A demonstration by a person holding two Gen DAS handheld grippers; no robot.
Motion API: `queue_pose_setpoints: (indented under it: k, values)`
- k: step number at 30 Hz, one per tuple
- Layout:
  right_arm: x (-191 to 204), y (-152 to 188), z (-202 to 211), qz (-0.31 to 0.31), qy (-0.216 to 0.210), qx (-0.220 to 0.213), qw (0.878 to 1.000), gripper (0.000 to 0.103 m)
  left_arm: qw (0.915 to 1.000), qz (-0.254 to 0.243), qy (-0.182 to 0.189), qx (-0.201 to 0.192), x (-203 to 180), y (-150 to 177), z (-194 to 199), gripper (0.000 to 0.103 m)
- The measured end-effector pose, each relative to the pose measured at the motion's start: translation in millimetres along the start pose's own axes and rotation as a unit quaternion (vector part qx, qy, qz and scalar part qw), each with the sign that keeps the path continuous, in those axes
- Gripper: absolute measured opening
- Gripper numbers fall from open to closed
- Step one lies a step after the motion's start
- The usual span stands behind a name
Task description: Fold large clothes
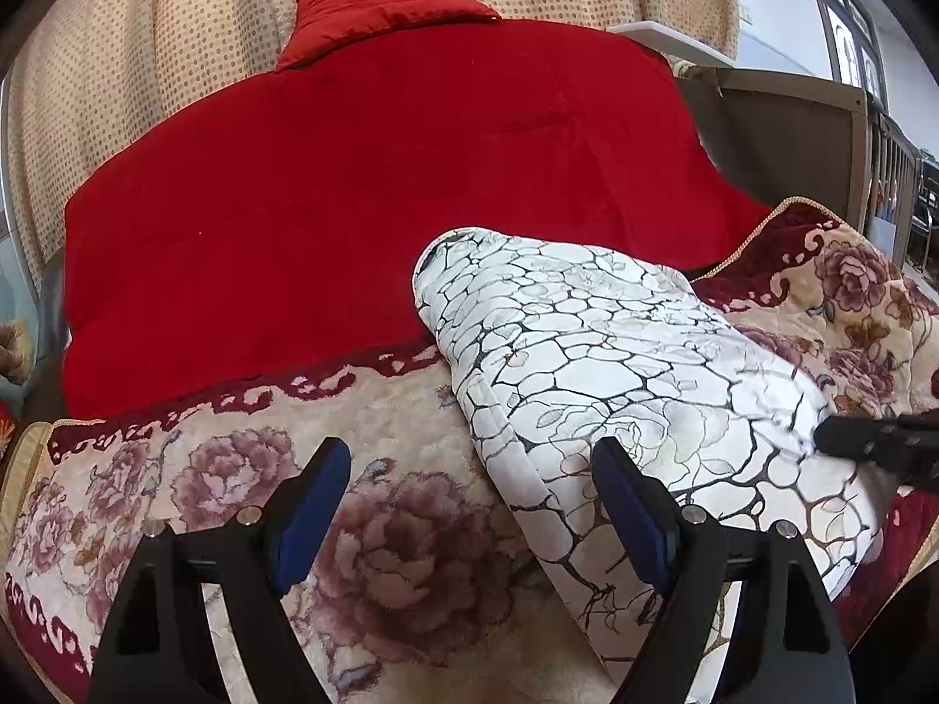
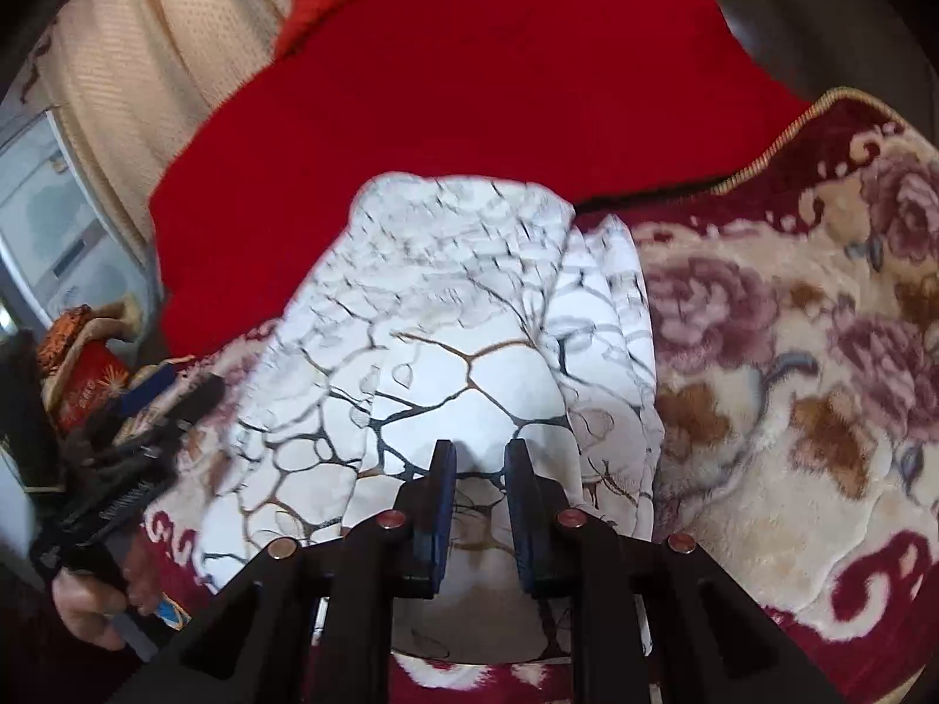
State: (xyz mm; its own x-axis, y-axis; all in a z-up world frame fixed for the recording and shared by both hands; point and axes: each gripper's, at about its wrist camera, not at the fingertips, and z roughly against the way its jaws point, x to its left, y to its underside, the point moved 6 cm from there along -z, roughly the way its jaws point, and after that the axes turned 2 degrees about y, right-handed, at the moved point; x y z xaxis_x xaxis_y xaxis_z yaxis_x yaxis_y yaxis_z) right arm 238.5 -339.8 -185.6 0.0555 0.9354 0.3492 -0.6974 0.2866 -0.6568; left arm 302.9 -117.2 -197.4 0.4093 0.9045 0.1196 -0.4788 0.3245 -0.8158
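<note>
The white garment (image 1: 616,375), printed with a dark crackle pattern, is lying as a long folded bundle on the floral blanket (image 1: 381,528) that is covering the bed. In the left wrist view its long axis is running on a slant, with the rounded far end pointing toward the red quilt (image 1: 364,188) and just overlapping that quilt's near edge, and the wider near end lying closest to both tools. In the right wrist view the same bundle (image 2: 446,317) is running almost straight away from the camera toward the quilt (image 2: 469,88), with a second folded layer showing along its right side.

The left tool (image 1: 469,452) is standing wide open and holding nothing; its left finger is hanging over the blanket beside the garment, its right finger over the garment's near left part. The right tool (image 2: 480,454) is sitting over the garment's near end with its fingers drawn close, a narrow gap between them; whether cloth is pinched there I cannot tell.

Only the left wrist view is showing the red pillow (image 1: 387,6) beyond the quilt and the dotted curtain (image 1: 147,58) behind it, plus the right tool's tip (image 1: 880,446) at the garment's right edge. Only the right wrist view is showing the left tool (image 2: 141,405) from outside, left of the garment, blurred, with the hand (image 2: 88,604) gripping it.
</note>
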Motion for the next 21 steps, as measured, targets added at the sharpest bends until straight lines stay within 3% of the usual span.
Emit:
queue_pose_setpoints:
  k: [7, 8, 11, 13, 16, 18, 21]
  values:
    - [2, -27, 23, -0.021, -0.027, -0.049, 0.998, 0.022, 1.0000, 0.000, -0.002, -0.002, 0, -1, 2, 0.085]
    - [1, -30, 27, -0.025, -0.026, -0.055, 0.998, 0.030, 1.0000, 0.001, -0.002, -0.002, 0, -1, 2, 0.085]
    - [1, -40, 35, -0.042, -0.035, -0.072, 0.996, 0.082, 1.0000, 0.001, -0.004, -0.002, 0, -2, 2, 0.085]
    - [5, -48, 38, -0.039, -0.045, -0.096, 0.994, 0.082, 1.0000, -0.001, -0.008, -0.001, 0, -2, 2, 0.085]
    - [10, -64, 21, -0.026, -0.030, -0.070, 0.997, 0.078, 0.9999, 0.000, -0.013, 0.007, 1, -1, -3, 0.085]
    - [13, -78, 6, -0.027, -0.024, -0.050, 0.998, 0.049, 0.9998, 0.003, -0.018, 0.012, 3, -1, -5, 0.085]
    - [11, -88, -17, -0.058, -0.031, -0.014, 0.998, 0.041, 0.9996, 0.010, -0.022, 0.016, 8, -1, -9, 0.085]
